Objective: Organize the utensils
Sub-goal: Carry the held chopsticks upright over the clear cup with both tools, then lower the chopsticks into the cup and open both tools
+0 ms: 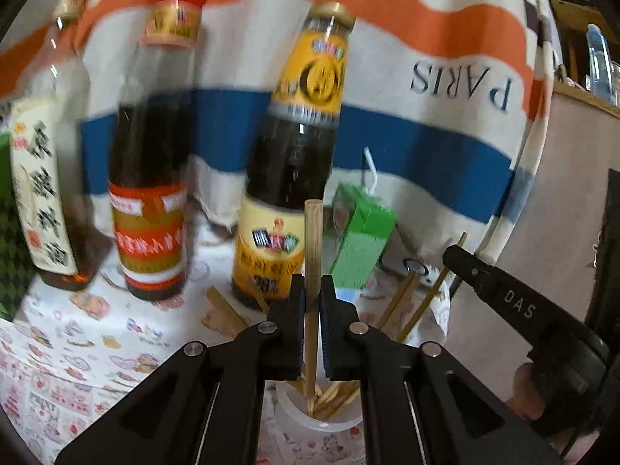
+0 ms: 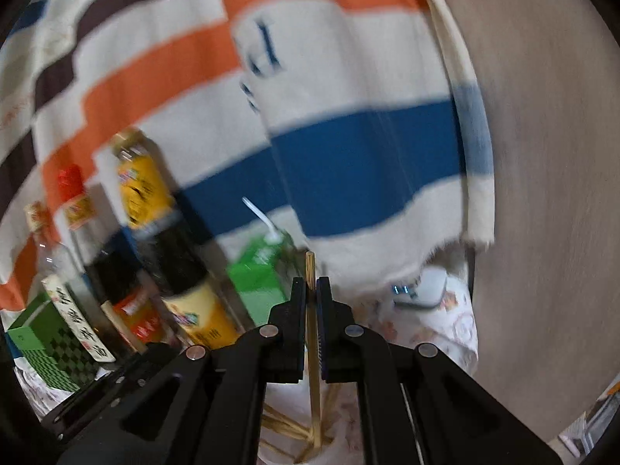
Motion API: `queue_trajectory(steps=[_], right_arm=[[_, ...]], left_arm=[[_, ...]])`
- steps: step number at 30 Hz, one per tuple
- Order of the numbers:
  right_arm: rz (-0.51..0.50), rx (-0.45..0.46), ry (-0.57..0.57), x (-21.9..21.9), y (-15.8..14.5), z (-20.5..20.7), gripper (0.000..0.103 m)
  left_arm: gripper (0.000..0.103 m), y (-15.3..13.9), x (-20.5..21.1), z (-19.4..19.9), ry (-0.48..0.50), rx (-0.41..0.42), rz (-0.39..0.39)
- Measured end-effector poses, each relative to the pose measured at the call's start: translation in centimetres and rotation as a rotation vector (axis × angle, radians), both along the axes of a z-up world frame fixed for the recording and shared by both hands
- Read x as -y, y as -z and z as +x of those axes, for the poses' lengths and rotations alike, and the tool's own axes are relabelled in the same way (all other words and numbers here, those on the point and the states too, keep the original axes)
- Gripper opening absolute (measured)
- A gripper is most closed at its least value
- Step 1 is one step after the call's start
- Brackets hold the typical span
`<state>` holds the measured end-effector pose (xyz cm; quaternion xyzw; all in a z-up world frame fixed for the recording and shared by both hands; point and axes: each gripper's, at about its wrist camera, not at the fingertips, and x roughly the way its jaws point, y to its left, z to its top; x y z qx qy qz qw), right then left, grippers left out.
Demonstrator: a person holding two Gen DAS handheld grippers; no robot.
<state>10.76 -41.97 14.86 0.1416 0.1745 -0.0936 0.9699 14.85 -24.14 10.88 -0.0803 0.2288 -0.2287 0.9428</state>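
Nearest in the left wrist view, the left gripper (image 1: 313, 290) has its jaws pressed onto one wooden chopstick (image 1: 313, 232), which stands upright between them. Its lower end reaches down into a translucent white cup (image 1: 310, 418) directly below the fingers, where several more chopsticks lie bunched; the blur keeps me from counting those. In the right wrist view, the right gripper (image 2: 312, 294) pinches a second chopstick (image 2: 310, 267) the same way, upright, with its lower end among loose sticks (image 2: 286, 426) near the bottom of the view. The right gripper also shows in the left view as a black body marked DAS (image 1: 515, 302), at the right.

Just beyond the left fingers, about four loose chopsticks (image 1: 403, 302) lie or lean on the printed tablecloth (image 1: 77, 348), two left of the cup and two right.

Farther back stand three sauce bottles in a row: one with a yellow label (image 1: 290, 162), one with a red cap (image 1: 155, 155), and one with a white label bearing Chinese characters (image 1: 42, 178). A single green drink carton (image 1: 360, 240) with a white straw sits right of the yellow bottle. In the right view one green checkered box (image 2: 50, 341) sits at the far left.

Behind everything hangs one striped cloth (image 1: 426, 31), orange, blue and white, printed PARIS upside down.
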Motion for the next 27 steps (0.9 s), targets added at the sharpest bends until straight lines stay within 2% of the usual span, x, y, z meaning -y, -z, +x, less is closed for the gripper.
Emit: queue_trajectory(steps=[2, 4, 8, 11, 18, 21, 23, 25, 27], right_arm=[[0.02, -0.028, 0.0, 0.6, 0.5, 0.4, 0.006], [0.026, -0.059, 0.004, 1.0, 1.0, 1.0, 0.006], [0.006, -0.071, 0.031, 1.0, 1.2, 1.3, 0.006], [0.035, -0.084, 0.022, 1.4, 1.5, 1.5, 0.006], [0.055, -0.101, 0.018, 1.8, 1.8, 1.8, 0.006], [0.071, -0.097, -0.006, 2.0, 1.7, 1.7, 0.006], [0.097, -0.091, -0.035, 2.1, 1.4, 1.4, 0.007], [0.138, -0.08, -0.067, 2.3, 1.2, 1.2, 0.019], [0.158, -0.067, -0.091, 2.3, 0.9, 0.8, 0.028]], left_arm=[[0.006, 0.6, 0.0, 0.7, 0.01, -0.034, -0.003], [0.006, 1.1, 0.2, 1.0, -0.022, -0.059, 0.039], [0.006, 2.0, 0.6, 1.4, -0.025, -0.077, 0.067], [0.006, 2.9, 0.9, 1.7, -0.021, -0.099, 0.079], [0.008, 2.6, 0.6, 2.1, -0.03, -0.091, 0.079], [0.019, 1.6, 0.2, 1.5, -0.024, -0.056, 0.077], [0.031, 0.8, -0.2, 0.8, -0.031, -0.029, 0.08], [0.042, -0.2, -0.7, 0.1, -0.045, 0.003, 0.073], [0.047, -1.1, -1.3, -0.6, -0.052, 0.028, 0.058]])
